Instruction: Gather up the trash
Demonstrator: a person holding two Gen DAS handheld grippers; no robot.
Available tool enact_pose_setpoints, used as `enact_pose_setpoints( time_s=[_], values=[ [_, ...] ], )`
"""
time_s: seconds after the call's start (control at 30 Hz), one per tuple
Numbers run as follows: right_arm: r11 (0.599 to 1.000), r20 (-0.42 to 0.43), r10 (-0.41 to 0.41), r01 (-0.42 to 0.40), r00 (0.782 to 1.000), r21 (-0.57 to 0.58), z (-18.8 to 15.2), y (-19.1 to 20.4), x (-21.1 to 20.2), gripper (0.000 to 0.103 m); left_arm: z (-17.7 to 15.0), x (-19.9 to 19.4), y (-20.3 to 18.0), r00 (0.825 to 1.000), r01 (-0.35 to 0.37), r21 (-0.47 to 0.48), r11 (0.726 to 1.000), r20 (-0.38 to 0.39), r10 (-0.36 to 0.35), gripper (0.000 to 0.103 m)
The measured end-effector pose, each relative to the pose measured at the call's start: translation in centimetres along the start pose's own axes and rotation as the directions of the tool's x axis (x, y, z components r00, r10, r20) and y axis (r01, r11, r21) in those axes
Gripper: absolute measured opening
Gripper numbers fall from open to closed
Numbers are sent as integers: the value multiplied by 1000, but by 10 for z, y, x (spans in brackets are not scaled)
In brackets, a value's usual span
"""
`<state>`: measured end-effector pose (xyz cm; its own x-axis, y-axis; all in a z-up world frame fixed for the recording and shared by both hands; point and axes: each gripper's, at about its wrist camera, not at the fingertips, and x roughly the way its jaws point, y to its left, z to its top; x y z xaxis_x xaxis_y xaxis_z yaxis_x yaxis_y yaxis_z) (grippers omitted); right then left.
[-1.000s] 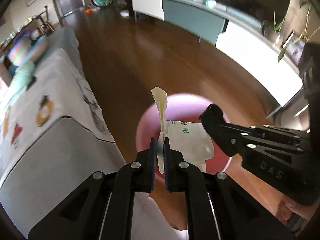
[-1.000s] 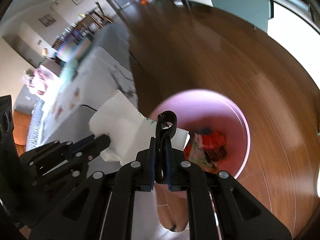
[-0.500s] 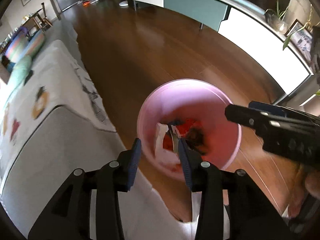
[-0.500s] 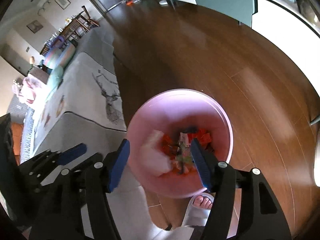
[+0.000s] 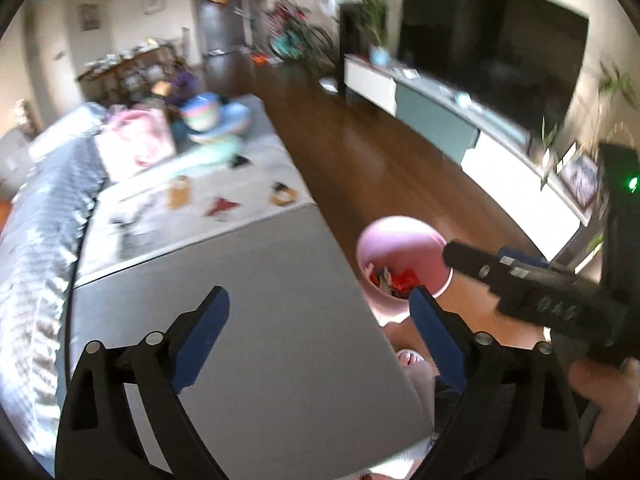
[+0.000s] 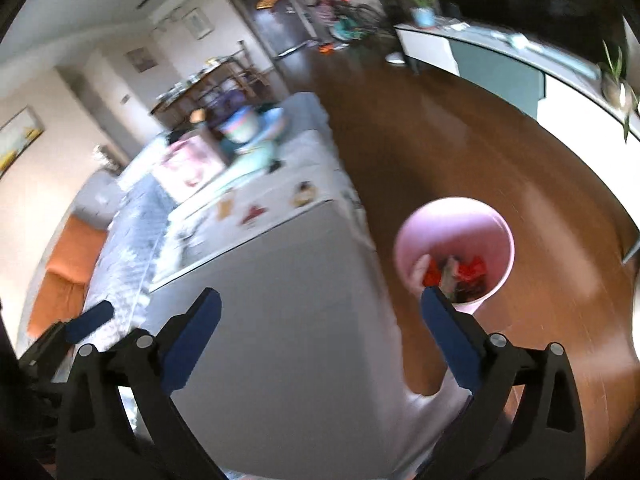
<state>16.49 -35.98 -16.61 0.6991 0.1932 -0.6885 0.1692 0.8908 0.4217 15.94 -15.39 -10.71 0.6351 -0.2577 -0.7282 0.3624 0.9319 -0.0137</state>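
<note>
On the brown wood floor (image 6: pixel 460 128), just beside the grey sofa (image 5: pixel 256 300), stands the pink bin (image 6: pixel 454 218) with red and mixed wrappers (image 6: pixel 460 274) lying inside. Both the left gripper (image 5: pixel 318 310) and the right gripper (image 6: pixel 320 312) hang above the sofa edge, jaws spread wide and empty.

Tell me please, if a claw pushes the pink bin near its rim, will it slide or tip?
The pink bin looks like thin plastic holding only a few wrappers, so it is probably light. It stands on smooth wooden floor, so a low push would likely slide it. A push near the rim might tip it.
</note>
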Motion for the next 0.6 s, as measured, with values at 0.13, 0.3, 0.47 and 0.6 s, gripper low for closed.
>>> enact_pose_setpoints(
  time_s=[0.13,0.3,0.47,0.6],
  values=[
    [994,44,-28,33,999,-104,-20,59,-44,98,-8,-71,31,999,5,-104,995,54,0,93],
    [980,10,25,-22,1000,-199,-41,118,-87,98,-19,-123,48,994,-85,-179,980,47,95,93],
    [959,21,28,-21,999,-283,-59,161,-122,98,-32,-160,58,972,-217,-215,952,40,231,93],
    [937,37,18,-4,999,-349,-74,188,-144,98,-36,-179,62,967,-246,-182,952,20,253,94]
  ],
)
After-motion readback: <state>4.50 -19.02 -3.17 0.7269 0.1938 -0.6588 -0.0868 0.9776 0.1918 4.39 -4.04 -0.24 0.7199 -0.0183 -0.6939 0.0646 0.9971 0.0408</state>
